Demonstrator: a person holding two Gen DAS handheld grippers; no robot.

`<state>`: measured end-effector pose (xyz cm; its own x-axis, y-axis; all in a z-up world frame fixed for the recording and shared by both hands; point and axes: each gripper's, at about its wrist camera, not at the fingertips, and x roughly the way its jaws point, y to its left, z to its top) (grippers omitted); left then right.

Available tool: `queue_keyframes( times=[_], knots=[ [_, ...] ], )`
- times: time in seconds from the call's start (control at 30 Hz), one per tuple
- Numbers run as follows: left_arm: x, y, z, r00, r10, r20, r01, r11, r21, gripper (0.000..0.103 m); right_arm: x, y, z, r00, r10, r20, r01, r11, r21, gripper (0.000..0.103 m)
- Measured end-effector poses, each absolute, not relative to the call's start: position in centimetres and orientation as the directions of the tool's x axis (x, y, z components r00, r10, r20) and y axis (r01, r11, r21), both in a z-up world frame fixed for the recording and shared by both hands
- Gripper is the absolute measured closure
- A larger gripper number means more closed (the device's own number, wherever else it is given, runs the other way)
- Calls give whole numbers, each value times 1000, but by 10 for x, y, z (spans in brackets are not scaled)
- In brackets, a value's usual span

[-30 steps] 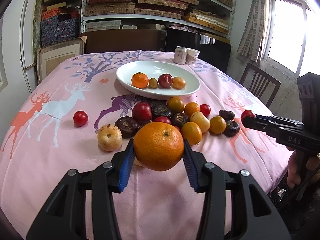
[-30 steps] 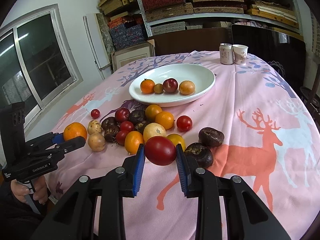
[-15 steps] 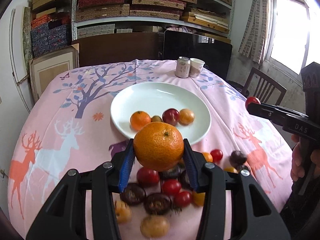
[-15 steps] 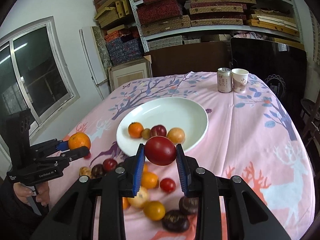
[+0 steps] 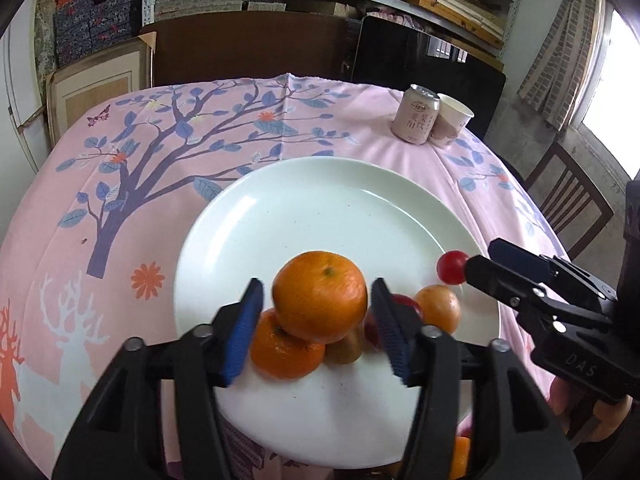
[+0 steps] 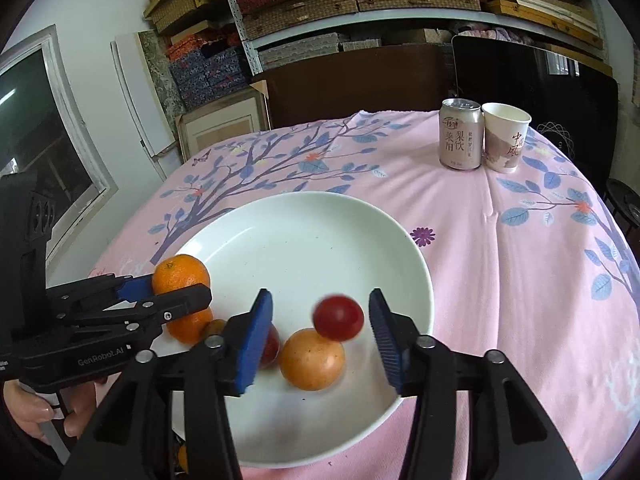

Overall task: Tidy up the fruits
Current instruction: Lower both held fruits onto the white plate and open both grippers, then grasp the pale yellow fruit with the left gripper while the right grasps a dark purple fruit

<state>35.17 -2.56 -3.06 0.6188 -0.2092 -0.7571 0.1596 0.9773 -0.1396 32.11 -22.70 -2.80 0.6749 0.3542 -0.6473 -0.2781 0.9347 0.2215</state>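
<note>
- Two hand-held grippers hover over one white plate (image 5: 280, 216) on a pink tablecloth (image 6: 520, 280) printed with a tree and deer.
- The left gripper (image 5: 316, 320) has its blue-padded jaws parted; gaps show on both sides of one large orange (image 5: 320, 300), which sits between them without touching either pad, above the plate's near side.
- The right gripper (image 6: 320, 332) has its jaws spread wide; one small red fruit (image 6: 338, 317), blurred, lies between them with clear space on each side, over the plate.
- Four fruits can be counted resting on the plate: one smaller orange (image 5: 284, 348) beneath the large one, one brownish fruit (image 5: 344, 350) just beside it, one dark red fruit (image 6: 270, 346) partly hidden by a jaw, and one yellow-orange round fruit (image 6: 312, 359).
- At the table's far side stand one drink can (image 6: 460, 134) and one paper cup (image 6: 505, 136), touching.
- One dark wooden chair (image 5: 568, 212) stands beside the table.
</note>
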Motion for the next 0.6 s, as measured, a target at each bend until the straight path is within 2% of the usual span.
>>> queue_keyframes(
  times=[0.03,0.13,0.2,0.33,0.43,0.6],
  knots=[
    [346,-23,-26,641,-204,-740,151,979,-139,26,317,-231,-25,684,353,-638,-274,935,224,49],
    [322,-19,-12,664,-223,-713,167,975,-149,26,295,-243,-16,708,367,-604,-267,930,252,46],
    [298,-17,-6,672,-237,-701,188,971,-149,26,278,-252,-14,719,373,-586,-266,927,264,40],
    [232,-11,-5,683,-275,-676,245,959,-142,15,234,-274,-21,739,365,-566,-244,928,280,32],
    [184,-9,-15,691,-262,-674,276,957,-90,15,210,-287,-30,739,357,-571,-220,930,296,27],
    [122,-2,-36,694,-211,-688,277,961,-16,15,177,-295,-42,714,364,-599,-212,927,310,27]
  ],
)
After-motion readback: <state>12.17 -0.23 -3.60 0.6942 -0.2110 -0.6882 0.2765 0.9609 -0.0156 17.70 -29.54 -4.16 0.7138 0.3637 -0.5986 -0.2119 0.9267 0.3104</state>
